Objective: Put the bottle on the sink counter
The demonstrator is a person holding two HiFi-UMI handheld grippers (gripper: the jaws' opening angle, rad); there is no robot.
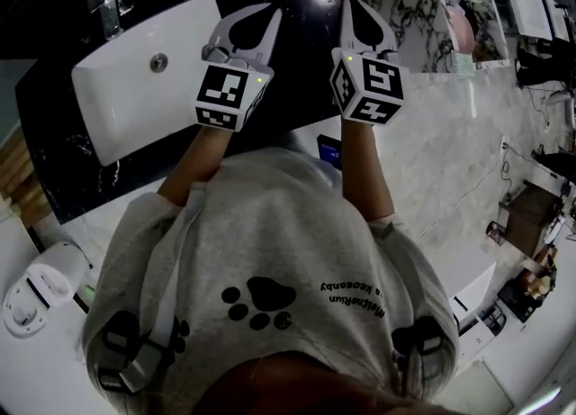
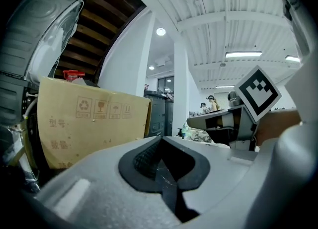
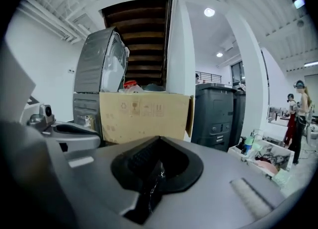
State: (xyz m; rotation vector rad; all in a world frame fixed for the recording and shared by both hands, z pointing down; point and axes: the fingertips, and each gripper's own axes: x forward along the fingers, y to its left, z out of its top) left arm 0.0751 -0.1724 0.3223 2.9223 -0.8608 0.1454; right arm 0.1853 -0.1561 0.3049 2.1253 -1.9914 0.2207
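— Holding anything, either one?
— No: left gripper (image 1: 254, 15) and right gripper (image 1: 364, 10) both sit pinched closed, empty, over the dark sink counter (image 1: 54, 161). The bottle I cannot make out.

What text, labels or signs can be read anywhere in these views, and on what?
"型号", "数量": on the cardboard box, beside recycling, fragile, keep-dry and this-way-up symbols.
Print on the shirt: upside down, too blurred to read reliably.
Nothing else is legible.
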